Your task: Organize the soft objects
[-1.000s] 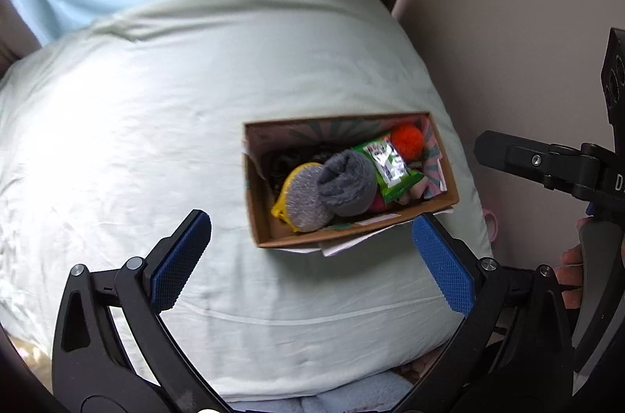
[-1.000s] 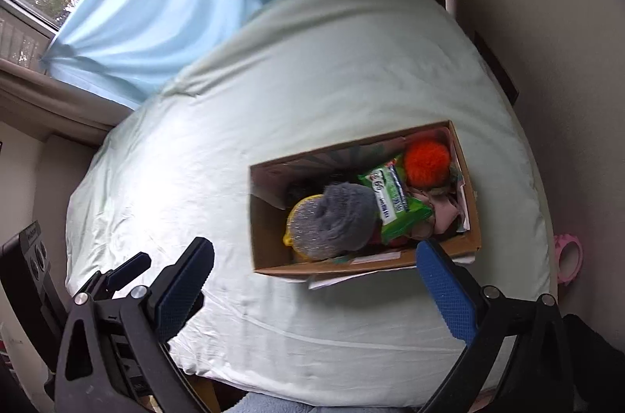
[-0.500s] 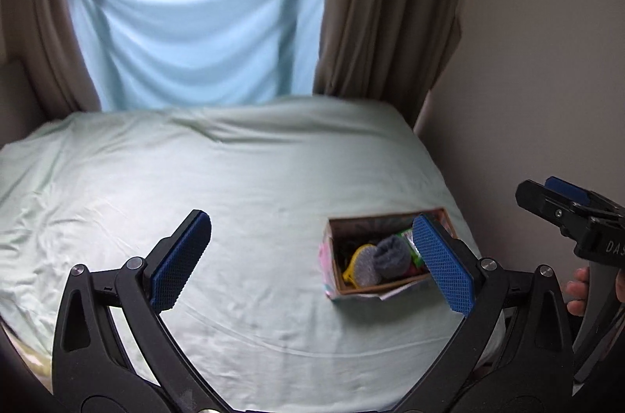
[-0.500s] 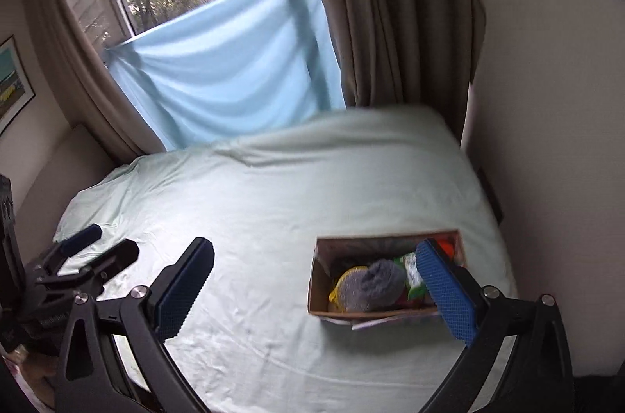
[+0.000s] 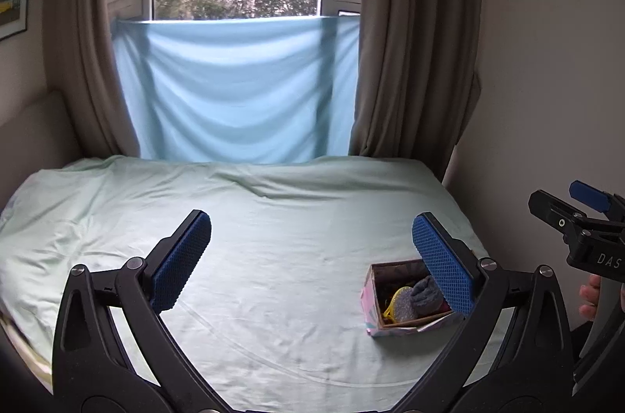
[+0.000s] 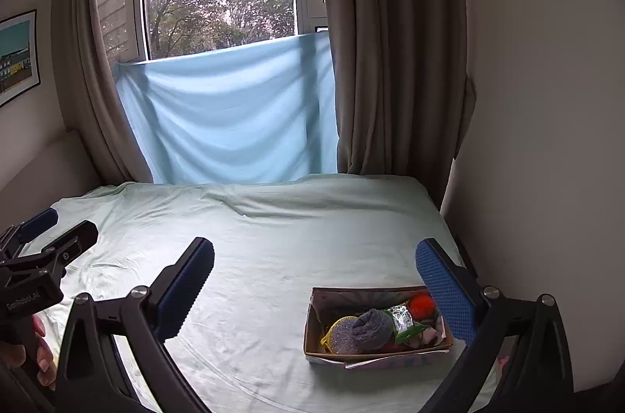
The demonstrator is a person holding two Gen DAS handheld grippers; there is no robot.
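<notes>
A cardboard box (image 6: 312,327) sits on the pale green bed (image 6: 273,237) near its front right corner. It holds a grey sock (image 6: 371,326), a yellow-rimmed scrubber (image 6: 341,335), a green packet (image 6: 404,321) and an orange pompom (image 6: 422,303). The box also shows in the left wrist view (image 5: 373,299), with the grey sock (image 5: 425,294) inside. My left gripper (image 5: 312,257) is open and empty, held back above the bed. My right gripper (image 6: 316,280) is open and empty, back from the box.
A window with brown curtains (image 6: 390,61) and a light blue cloth (image 6: 234,116) stands behind the bed. A cream wall (image 6: 547,139) runs along the right side. A framed picture (image 6: 17,54) hangs on the left wall.
Both grippers have pulled back and tilted up from looking down on the box. The box now appears small and low, and the window has come into view.
</notes>
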